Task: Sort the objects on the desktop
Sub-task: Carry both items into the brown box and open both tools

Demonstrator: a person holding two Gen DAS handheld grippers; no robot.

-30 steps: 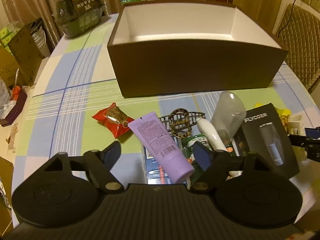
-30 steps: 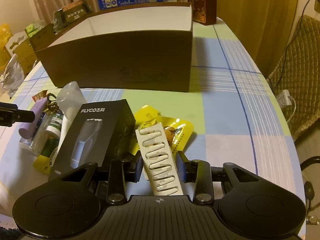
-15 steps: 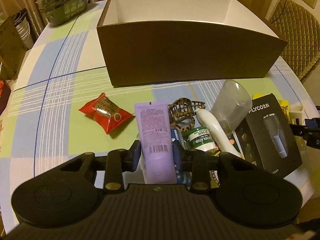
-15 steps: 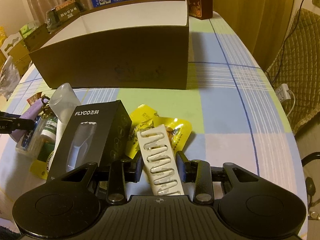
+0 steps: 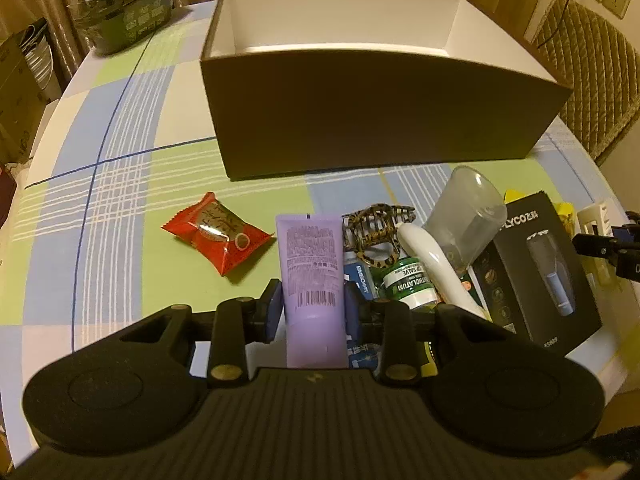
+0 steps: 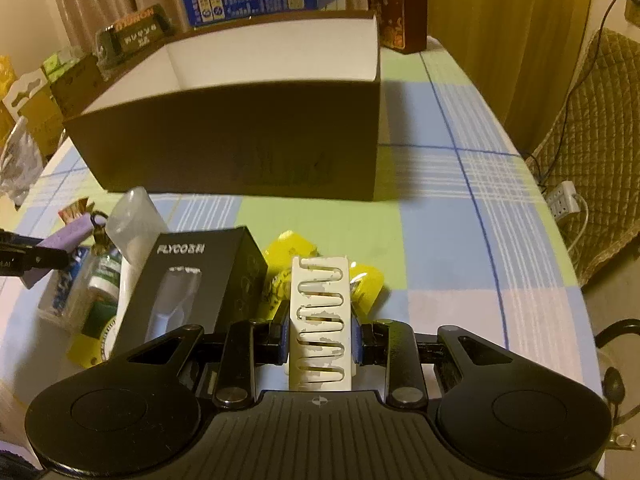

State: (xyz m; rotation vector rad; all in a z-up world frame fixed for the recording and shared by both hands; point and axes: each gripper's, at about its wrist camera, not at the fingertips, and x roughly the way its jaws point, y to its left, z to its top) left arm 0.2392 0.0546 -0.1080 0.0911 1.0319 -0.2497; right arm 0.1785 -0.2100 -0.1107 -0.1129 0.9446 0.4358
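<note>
Your left gripper [image 5: 313,311] was closing, its blue pads pressed on both sides of the lilac tube [image 5: 313,276], near the barcode end. Your right gripper [image 6: 321,340] was closing too, clamped on the white slotted rack [image 6: 321,320], which stood between its pads with the slotted face towards the camera.

Tube: flat, pale purple, dense print and a barcode on the back, crimped end pointing to the brown box [image 5: 380,120]. Rack: cream plastic, a winding slot pattern, paint chipped along the slots.

Just right of the tube lay the clutter: tortoiseshell hair claw [image 5: 378,228], green-capped jar [image 5: 408,284], white curved handle [image 5: 432,268], clear plastic cup [image 5: 468,212] on its side, black shaver box [image 5: 540,272]. Left of the tube, apart from it, sat the red candy wrapper [image 5: 218,234]. Yellow packet [image 6: 362,284] lay under and behind the rack.

Box stood open, white inside, its near wall well beyond both grippers. Checked tablecloth [image 6: 460,208] lay bare to the right of the rack up to the table's curved edge, and bare to the left of the candy.
</note>
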